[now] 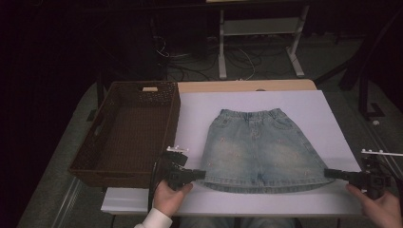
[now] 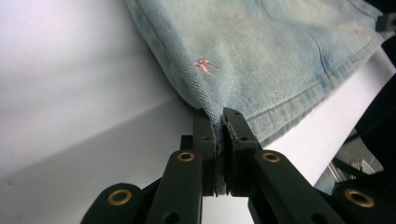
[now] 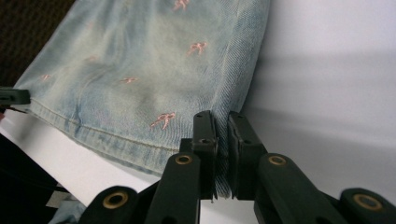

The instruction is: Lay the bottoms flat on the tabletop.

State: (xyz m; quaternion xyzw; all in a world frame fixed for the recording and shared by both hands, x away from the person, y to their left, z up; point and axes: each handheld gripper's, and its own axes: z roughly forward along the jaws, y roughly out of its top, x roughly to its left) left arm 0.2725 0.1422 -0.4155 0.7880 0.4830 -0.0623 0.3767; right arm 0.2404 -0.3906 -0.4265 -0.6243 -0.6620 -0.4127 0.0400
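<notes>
A light blue denim skirt (image 1: 259,149) with small pink embroidery lies flat on the white board (image 1: 199,118), waistband toward the far side. My left gripper (image 1: 202,175) is shut on the skirt's lower left hem corner. In the left gripper view the denim skirt (image 2: 261,56) is pinched between the jaws of the left gripper (image 2: 220,122). My right gripper (image 1: 328,173) is shut on the lower right hem corner. In the right gripper view the skirt (image 3: 140,79) runs up and left from the right gripper (image 3: 221,122), cloth caught between its jaws.
A dark brown woven basket (image 1: 95,156) stands at the left, partly on the board. A hand with a white cuff (image 1: 166,202) holds the left gripper. Beyond the table are white table legs (image 1: 259,42) and cables on the floor.
</notes>
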